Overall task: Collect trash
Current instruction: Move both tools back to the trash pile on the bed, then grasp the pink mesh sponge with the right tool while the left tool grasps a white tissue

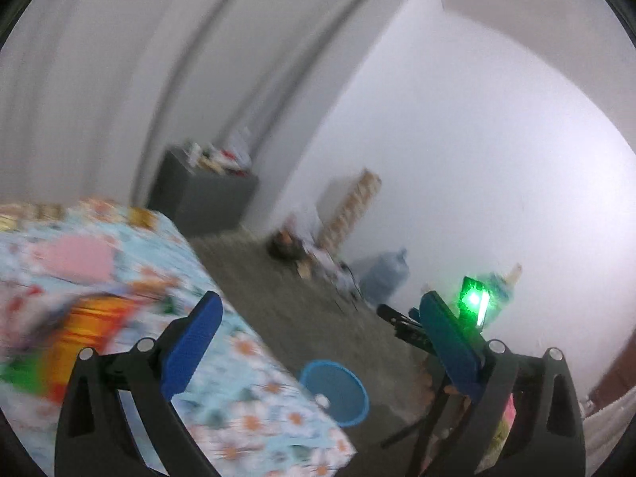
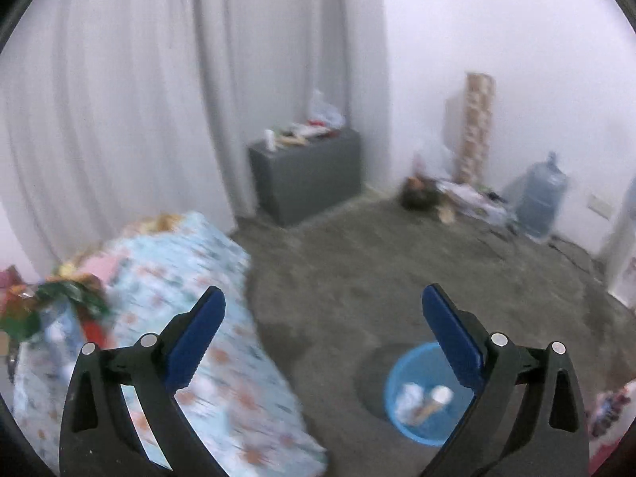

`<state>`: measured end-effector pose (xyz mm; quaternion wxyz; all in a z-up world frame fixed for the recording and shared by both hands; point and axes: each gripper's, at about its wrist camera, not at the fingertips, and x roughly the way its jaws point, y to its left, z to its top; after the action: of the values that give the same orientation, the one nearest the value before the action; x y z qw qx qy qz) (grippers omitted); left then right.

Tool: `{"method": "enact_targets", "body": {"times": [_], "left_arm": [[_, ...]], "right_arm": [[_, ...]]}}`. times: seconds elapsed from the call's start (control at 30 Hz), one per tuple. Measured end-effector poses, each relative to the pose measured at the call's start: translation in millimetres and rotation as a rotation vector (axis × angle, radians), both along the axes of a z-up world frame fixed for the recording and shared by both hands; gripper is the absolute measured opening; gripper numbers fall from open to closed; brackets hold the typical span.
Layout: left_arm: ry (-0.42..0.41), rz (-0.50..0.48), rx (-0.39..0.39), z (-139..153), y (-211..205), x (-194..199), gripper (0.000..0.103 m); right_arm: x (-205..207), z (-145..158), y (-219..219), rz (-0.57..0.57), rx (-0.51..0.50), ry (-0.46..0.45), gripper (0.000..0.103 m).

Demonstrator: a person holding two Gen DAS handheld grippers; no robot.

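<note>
A blue trash basket (image 2: pixel 421 397) stands on the grey floor beside the table; it holds crumpled white paper and a cup. It also shows in the left wrist view (image 1: pixel 338 391). A table with a floral blue cloth (image 2: pixel 190 318) carries colourful wrappers (image 2: pixel 59 302) at its left end; in the left wrist view (image 1: pixel 246 377) orange and green wrappers (image 1: pixel 79 338) lie on it, blurred. My left gripper (image 1: pixel 318 310) is open and empty above the table edge. My right gripper (image 2: pixel 324 306) is open and empty above the floor between table and basket.
A grey cabinet (image 2: pixel 306 175) with clutter on top stands by the white curtain. A water jug (image 2: pixel 542 198), a tall patterned box (image 2: pixel 475 127) and floor clutter (image 2: pixel 437 196) line the far wall. The other gripper with a green light (image 1: pixel 473 302) appears at right.
</note>
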<state>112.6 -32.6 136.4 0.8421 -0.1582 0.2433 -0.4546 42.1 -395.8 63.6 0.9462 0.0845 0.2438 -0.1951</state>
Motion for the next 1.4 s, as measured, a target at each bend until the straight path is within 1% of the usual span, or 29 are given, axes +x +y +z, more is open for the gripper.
{"method": "enact_targets", "body": {"times": [0.07, 0.13, 0.2, 0.23, 0.27, 0.37, 0.4, 0.43, 0.5, 0.53, 0.6, 0.67, 0.73, 0.77, 0.87, 0.97, 1.03, 1.07, 1.17, 1.23, 1.3, 1.4], "left_arm": [[-0.020, 0.065, -0.011, 5, 33, 4, 0.097], [-0.025, 0.151, -0.003, 5, 70, 9, 0.097], [0.006, 0.223, 0.016, 1, 101, 17, 0.097], [0.025, 0.241, 0.015, -2, 111, 21, 0.097], [0.062, 0.258, 0.002, -7, 125, 28, 0.097], [0.175, 0.285, -0.044, -20, 152, 50, 0.097], [0.228, 0.296, -0.045, -26, 159, 60, 0.097], [0.260, 0.303, -0.033, -32, 161, 65, 0.097], [0.328, 0.288, -0.028, -45, 164, 79, 0.097], [0.362, 0.279, -0.040, -51, 166, 86, 0.095], [0.432, 0.251, -0.088, -63, 169, 97, 0.089], [0.490, 0.222, -0.154, -78, 173, 105, 0.080], [0.544, 0.195, -0.204, -91, 175, 112, 0.075], [0.576, 0.178, -0.231, -97, 176, 116, 0.071], [0.654, 0.133, -0.286, -111, 176, 130, 0.067], [0.729, 0.125, -0.294, -126, 174, 145, 0.062], [0.762, 0.134, -0.284, -135, 173, 151, 0.060], [0.786, 0.135, -0.280, -141, 172, 153, 0.057], [0.832, 0.105, -0.300, -151, 167, 155, 0.053], [0.834, 0.085, -0.301, -153, 164, 157, 0.053], [0.832, 0.064, -0.300, -152, 160, 158, 0.053], [0.830, 0.045, -0.289, -151, 156, 159, 0.053]], "right_arm": [[13, 6, 14, 0.064, 0.015, -0.026, 0.095], [27, 14, 30, 0.136, 0.049, -0.037, 0.095], [44, 22, 44, 0.220, 0.091, -0.041, 0.095], [53, 25, 49, 0.254, 0.112, -0.042, 0.095], [59, 28, 53, 0.274, 0.126, -0.042, 0.095], [89, 36, 69, 0.384, 0.209, -0.025, 0.095], [98, 40, 78, 0.419, 0.243, -0.014, 0.095], [110, 42, 85, 0.459, 0.280, -0.001, 0.095], [125, 44, 94, 0.512, 0.342, 0.023, 0.095], [138, 45, 99, 0.549, 0.386, 0.053, 0.095], [163, 43, 105, 0.593, 0.465, 0.115, 0.095], [184, 39, 110, 0.635, 0.528, 0.181, 0.095], [198, 36, 113, 0.653, 0.571, 0.217, 0.095], [205, 34, 117, 0.674, 0.583, 0.236, 0.094], [224, 21, 126, 0.702, 0.647, 0.299, 0.090], [249, 3, 128, 0.722, 0.743, 0.367, 0.084], [268, -9, 130, 0.734, 0.798, 0.402, 0.081], [277, -13, 131, 0.735, 0.817, 0.414, 0.081], [301, -28, 134, 0.743, 0.892, 0.470, 0.080], [319, -44, 141, 0.742, 0.946, 0.533, 0.080], [334, -58, 148, 0.746, 0.979, 0.588, 0.080], [358, -82, 157, 0.685, 0.986, 0.673, 0.080]]}}
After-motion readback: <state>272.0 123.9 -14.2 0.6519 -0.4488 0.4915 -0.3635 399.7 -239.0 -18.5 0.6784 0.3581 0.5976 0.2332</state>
